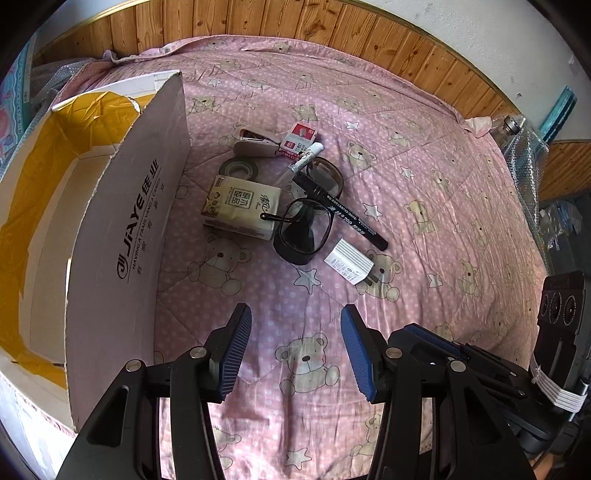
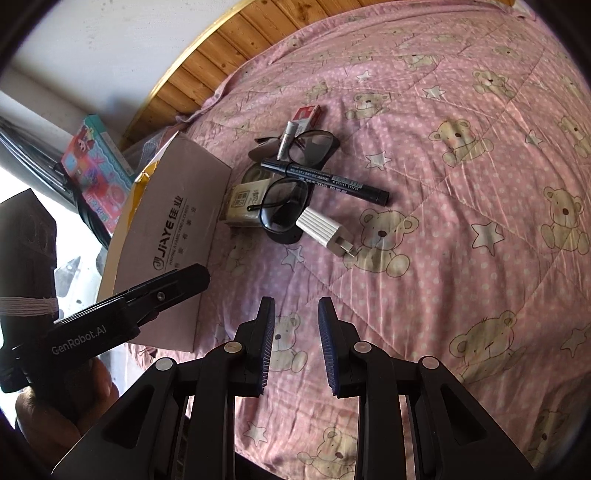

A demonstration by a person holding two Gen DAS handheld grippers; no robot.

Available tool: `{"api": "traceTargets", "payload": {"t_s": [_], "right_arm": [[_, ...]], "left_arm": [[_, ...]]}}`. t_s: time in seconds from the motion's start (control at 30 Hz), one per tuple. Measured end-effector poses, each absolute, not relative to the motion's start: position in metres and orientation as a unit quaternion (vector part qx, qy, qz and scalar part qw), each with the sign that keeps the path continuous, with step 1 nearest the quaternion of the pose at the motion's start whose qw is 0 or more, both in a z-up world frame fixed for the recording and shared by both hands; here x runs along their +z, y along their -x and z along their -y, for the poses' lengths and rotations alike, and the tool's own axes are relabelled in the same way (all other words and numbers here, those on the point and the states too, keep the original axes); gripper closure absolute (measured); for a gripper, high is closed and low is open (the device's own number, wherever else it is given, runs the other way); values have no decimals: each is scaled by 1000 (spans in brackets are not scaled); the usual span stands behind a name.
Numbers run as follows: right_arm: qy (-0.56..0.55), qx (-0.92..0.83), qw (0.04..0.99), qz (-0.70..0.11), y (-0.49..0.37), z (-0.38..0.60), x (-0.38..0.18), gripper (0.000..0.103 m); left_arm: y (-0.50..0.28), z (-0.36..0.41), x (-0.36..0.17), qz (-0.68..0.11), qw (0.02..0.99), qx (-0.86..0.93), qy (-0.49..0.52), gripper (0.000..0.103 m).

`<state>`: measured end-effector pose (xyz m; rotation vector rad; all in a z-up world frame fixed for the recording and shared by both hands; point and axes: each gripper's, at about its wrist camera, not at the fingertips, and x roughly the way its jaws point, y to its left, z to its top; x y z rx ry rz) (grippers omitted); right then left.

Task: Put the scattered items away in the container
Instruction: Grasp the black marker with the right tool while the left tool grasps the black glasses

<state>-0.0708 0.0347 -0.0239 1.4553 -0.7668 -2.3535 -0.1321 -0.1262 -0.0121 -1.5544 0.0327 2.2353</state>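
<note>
A pile of small items lies on the pink bear-print quilt [image 1: 424, 177]: a tissue pack [image 1: 242, 206], black glasses [image 1: 303, 229], a black marker [image 1: 347, 218], a white charger plug [image 1: 349, 264], a tape roll [image 1: 238, 168], a stapler [image 1: 255, 142], a red-white small box [image 1: 299, 138] and a white tube [image 1: 308, 155]. The open cardboard box [image 1: 118, 236] stands left of them. My left gripper [image 1: 295, 347] is open and empty, short of the pile. My right gripper [image 2: 296, 339] is also open and empty, with the charger plug [image 2: 323, 230], glasses [image 2: 284, 208] and marker [image 2: 325, 181] ahead of it.
The box's tall flap [image 2: 173, 240] rises between its yellow-taped inside and the pile. Wooden panelling [image 1: 332, 33] lines the far wall. The other hand-held gripper [image 2: 110, 321] shows at the left of the right wrist view. Bare quilt spreads to the right.
</note>
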Motion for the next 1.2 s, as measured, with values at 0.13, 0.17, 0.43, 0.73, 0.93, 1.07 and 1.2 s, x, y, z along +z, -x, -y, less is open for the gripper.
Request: {"api": "traceTargets", "payload": {"t_s": [0.13, 0.17, 0.43, 0.73, 0.93, 1.07, 1.2], "right_arm": [[-506, -811, 125, 265, 82, -41, -32, 71], [-508, -810, 123, 264, 85, -42, -35, 71], [-518, -809, 113, 254, 111, -50, -49, 71], [-511, -824, 108, 222, 150, -55, -50, 70], [-505, -838, 113, 173, 173, -44, -50, 62], [-504, -843, 128, 134, 188, -32, -50, 61], [-512, -840, 153, 97, 201, -16, -59, 65]], "left_arm": [[148, 122, -22, -8, 207, 798, 566, 51], [151, 121, -24, -8, 206, 797, 568, 51], [182, 102, -43, -5, 211, 788, 578, 51], [214, 82, -59, -7, 216, 786, 580, 51], [230, 83, -68, -1, 215, 784, 583, 51], [239, 86, -69, 7, 218, 784, 581, 51], [246, 84, -70, 5, 223, 784, 579, 51]]}}
